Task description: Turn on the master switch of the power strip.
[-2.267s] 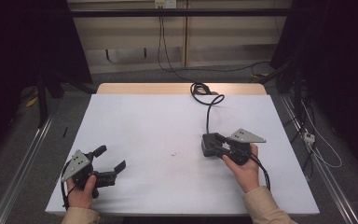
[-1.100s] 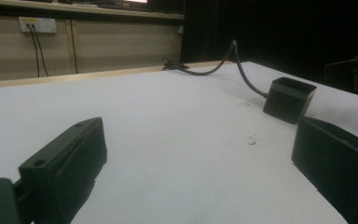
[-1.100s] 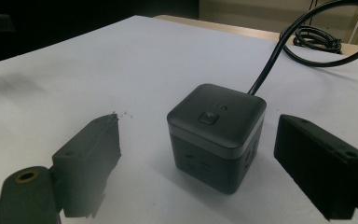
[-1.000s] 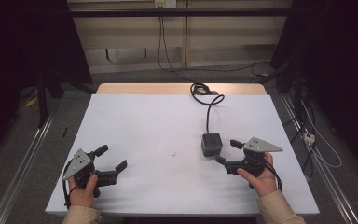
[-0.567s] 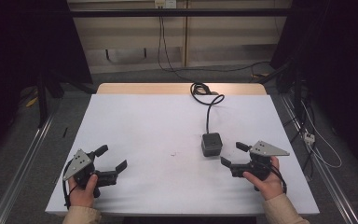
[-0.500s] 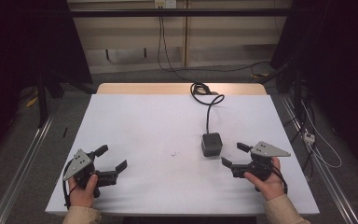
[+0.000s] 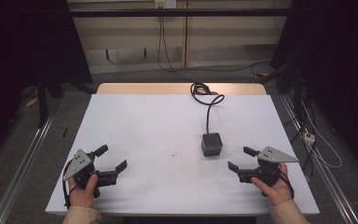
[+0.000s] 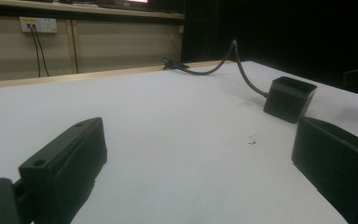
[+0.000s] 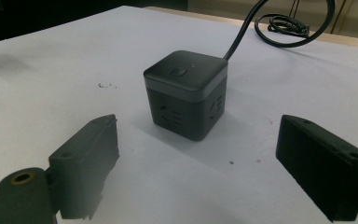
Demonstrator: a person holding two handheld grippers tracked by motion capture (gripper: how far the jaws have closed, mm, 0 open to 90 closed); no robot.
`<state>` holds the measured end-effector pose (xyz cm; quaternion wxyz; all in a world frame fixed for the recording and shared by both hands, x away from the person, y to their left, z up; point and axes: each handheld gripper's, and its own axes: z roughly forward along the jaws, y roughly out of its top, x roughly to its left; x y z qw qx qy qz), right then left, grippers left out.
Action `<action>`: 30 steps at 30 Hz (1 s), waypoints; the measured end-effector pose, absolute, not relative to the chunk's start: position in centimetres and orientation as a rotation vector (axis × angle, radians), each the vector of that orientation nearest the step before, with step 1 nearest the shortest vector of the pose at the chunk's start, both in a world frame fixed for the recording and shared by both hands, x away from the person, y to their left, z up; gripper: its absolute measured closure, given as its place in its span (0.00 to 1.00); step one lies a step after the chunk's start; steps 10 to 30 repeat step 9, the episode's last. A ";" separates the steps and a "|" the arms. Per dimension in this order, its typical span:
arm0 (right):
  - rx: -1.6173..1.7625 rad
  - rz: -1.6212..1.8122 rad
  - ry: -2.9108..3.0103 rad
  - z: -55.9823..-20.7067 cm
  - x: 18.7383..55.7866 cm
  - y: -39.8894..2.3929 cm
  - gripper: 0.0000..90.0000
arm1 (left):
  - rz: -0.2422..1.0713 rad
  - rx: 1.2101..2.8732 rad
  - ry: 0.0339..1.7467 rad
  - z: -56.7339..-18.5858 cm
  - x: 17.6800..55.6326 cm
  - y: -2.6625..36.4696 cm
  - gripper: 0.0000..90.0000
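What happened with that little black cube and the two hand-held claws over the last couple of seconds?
The right gripper let go of the black socket cube and drew back toward the person and to the right; its jaws now stand open, clear of it. The cube, its cable and the open left gripper stayed put.

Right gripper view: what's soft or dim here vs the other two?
Right gripper view: power cube sharp, near jaws blurred, soft shadow beside the cube. Left gripper view: dim, slightly soft, cube dark against black backdrop. High view: white table evenly lit, surroundings nearly black.
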<state>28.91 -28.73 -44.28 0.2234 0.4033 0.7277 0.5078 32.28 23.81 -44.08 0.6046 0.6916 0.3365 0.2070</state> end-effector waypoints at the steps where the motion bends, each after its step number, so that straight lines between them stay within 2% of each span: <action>1: 1.114 1.396 2.011 -44.3 28.8 -28.8 0.14 | 0.478 1.600 0.779 -44.1 32.3 23.8 0.03; 30: 1.125 1.384 2.003 -44.6 28.6 -29.4 0.14 | 0.480 1.600 0.783 -44.1 32.4 23.8 0.03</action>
